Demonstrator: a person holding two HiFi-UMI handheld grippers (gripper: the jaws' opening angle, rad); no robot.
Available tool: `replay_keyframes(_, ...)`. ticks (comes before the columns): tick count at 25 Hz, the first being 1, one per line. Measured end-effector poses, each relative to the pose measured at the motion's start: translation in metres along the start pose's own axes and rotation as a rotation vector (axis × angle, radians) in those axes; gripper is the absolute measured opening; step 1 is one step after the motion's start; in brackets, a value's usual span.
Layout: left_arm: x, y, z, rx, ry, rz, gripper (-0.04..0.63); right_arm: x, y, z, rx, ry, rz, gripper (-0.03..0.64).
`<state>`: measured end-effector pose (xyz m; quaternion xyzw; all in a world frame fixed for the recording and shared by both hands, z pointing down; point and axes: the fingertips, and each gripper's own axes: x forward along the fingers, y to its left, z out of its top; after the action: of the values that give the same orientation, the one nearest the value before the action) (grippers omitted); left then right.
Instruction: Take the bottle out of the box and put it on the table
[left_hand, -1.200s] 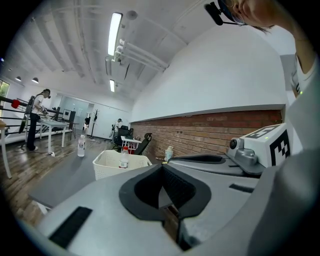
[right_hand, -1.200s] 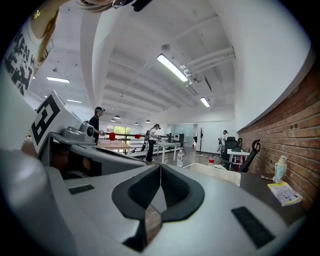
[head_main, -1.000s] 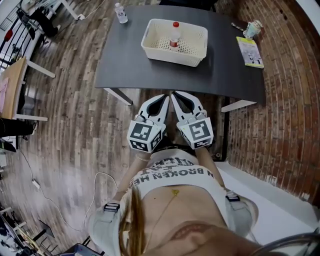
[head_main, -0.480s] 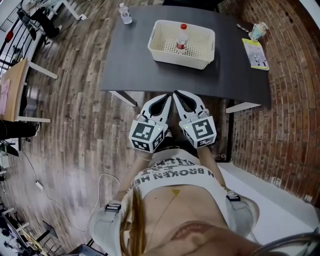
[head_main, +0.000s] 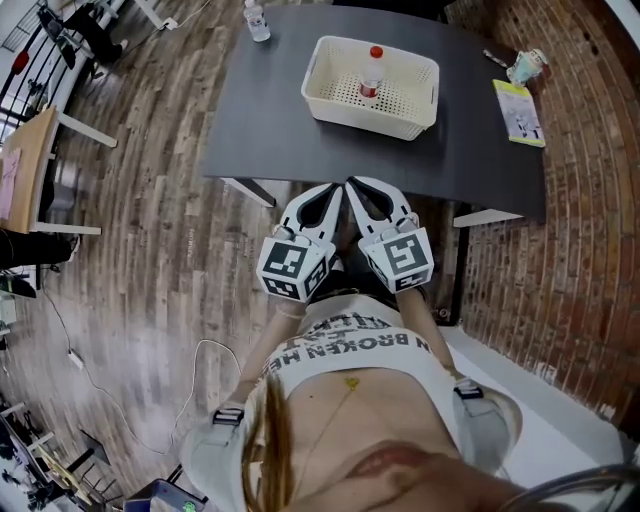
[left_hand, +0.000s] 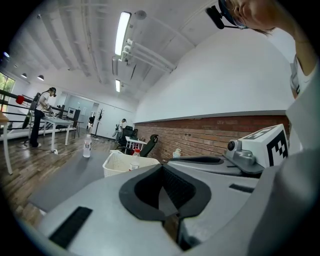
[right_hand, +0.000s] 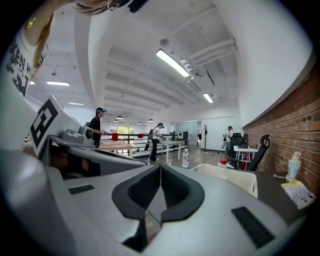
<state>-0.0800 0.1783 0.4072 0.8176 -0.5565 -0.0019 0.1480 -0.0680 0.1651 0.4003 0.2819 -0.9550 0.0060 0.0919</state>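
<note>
A clear bottle with a red cap (head_main: 372, 71) stands upright inside a cream perforated box (head_main: 412, 104) on the dark table (head_main: 290, 130). It also shows as the red-capped bottle (left_hand: 135, 159) in the box (left_hand: 117, 163), and the box (right_hand: 235, 179) appears low at the right. My left gripper (head_main: 327, 195) and right gripper (head_main: 355, 190) are held side by side near the person's body, short of the table's near edge, both shut and empty.
A second clear bottle (head_main: 257, 20) stands at the table's far left corner. A small cup-like object (head_main: 525, 66) and a yellow booklet (head_main: 520, 112) lie at the table's right side. A brick wall runs along the right; wood floor and desks lie left. People work in the background.
The table and box have shifted slightly right and nearer in the head view as the person steps toward it; both grippers stay shut side by side.
</note>
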Motion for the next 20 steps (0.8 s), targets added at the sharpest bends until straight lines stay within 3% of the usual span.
replay_keyframes(9,0.048,0.02,0.013,-0.006,-0.015,0.051,0.005,0.027,-0.041,0.001,0.009,0.014,0.056,0.009)
replay_keyframes(20,0.13,0.026,0.041,-0.008,-0.019,0.088,0.005,0.059,-0.125,0.016,0.0,0.002,0.107,0.009)
